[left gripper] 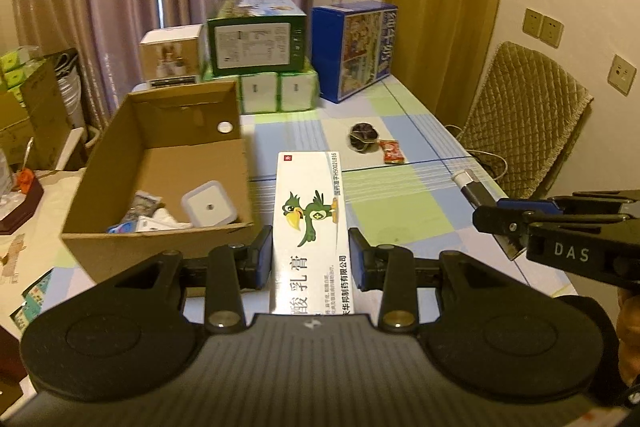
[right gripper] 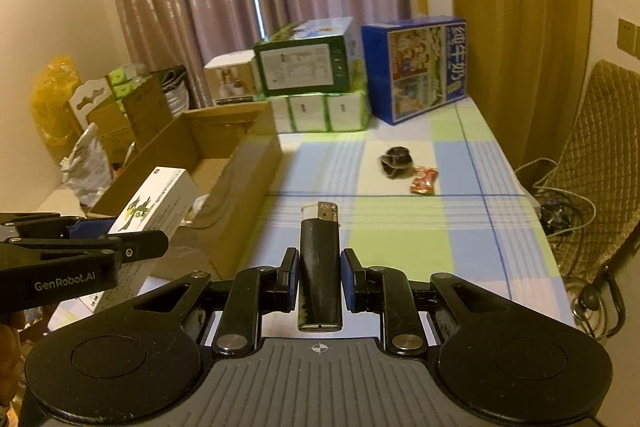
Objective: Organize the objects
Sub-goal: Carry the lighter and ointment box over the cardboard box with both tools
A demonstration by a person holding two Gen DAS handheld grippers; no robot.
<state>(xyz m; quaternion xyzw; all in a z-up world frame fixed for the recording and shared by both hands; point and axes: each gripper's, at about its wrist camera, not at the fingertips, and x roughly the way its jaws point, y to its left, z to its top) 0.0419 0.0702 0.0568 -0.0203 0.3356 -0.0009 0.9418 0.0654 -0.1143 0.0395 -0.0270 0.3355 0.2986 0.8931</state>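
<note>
Up close, white parrot-printed medicine box (left gripper: 310, 227), black lighter (right gripper: 320, 267), both clamped

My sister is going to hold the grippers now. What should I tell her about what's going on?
Left gripper: shut on the white medicine box, beside the cardboard box.
Right gripper: shut on the black lighter, above the table.
Done: a few small things already lie in the cardboard box.
Left: drop both held things in, then probably fetch the dark pouch and red packet.
</note>
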